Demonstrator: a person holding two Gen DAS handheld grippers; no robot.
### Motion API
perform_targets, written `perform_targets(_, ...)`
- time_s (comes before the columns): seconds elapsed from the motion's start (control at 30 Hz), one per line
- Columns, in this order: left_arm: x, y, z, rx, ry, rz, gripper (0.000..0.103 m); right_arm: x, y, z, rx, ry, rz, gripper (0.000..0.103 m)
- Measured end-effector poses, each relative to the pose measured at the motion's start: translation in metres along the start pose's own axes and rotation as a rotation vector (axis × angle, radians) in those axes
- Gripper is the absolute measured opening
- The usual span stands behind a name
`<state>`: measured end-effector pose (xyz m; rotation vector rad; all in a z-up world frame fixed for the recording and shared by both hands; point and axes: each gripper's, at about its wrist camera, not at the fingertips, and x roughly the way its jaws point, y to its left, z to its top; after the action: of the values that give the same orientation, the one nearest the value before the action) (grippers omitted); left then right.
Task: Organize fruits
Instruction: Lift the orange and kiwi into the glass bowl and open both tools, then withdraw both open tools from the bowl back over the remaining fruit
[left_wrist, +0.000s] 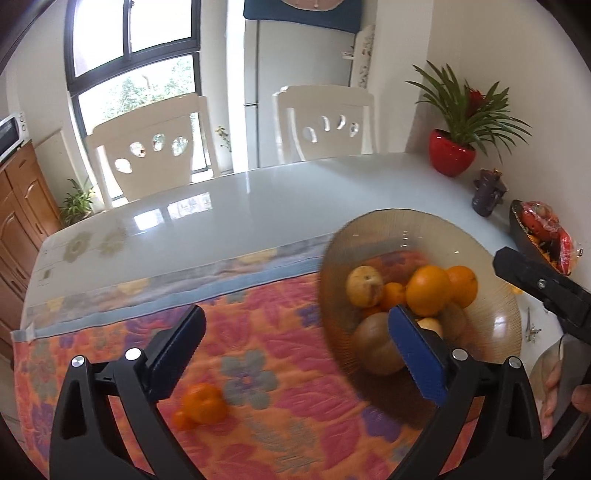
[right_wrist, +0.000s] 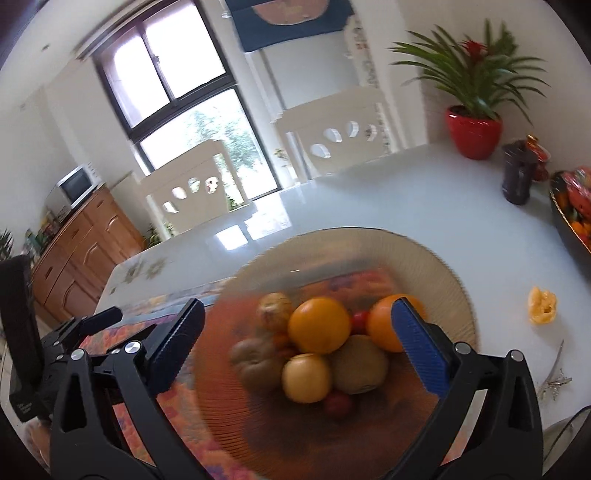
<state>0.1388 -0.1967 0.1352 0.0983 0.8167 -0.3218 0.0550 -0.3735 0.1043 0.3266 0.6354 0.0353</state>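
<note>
With both tongs released and empty, the left tongs (left_wrist: 295, 354) hover near the last loose orange (left_wrist: 203, 404) on the surface's cloth (left_wrist: 280, 406), which likely needs grasping and carrying to the glass bowl (left_wrist: 491, 295) beside it.

Ribbed glass bowl (right_wrist: 436, 258), glossy table (left_wrist: 295, 199)

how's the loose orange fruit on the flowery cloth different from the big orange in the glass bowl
The loose orange fruit lies alone on the flowery cloth; the big orange sits piled with other fruit in the glass bowl. The loose one looks lumpier, the big orange round and smooth. Both are orange.
</note>
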Motion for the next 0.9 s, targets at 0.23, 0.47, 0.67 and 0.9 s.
perform_targets(0.23,-0.02,0.062,-0.014,-0.054,-0.022,0.071,0.098,0.009,0.053,-0.006,-0.043,0.017,0.106,0.1)
perform_targets(0.47,-0.028,0.119,-0.043,-0.087,-0.016,0.098,0.098,0.029,0.118,-0.035,-0.113,0.104,0.273,0.1)
perform_targets(0.67,-0.023,0.158,-0.072,-0.075,0.006,0.109,0.098,0.055,0.155,-0.068,-0.178,0.205,0.376,0.1)
perform_targets(0.9,-0.001,0.152,-0.101,-0.008,0.047,0.046,0.098,0.096,0.165,-0.095,-0.178,0.254,0.356,0.093)
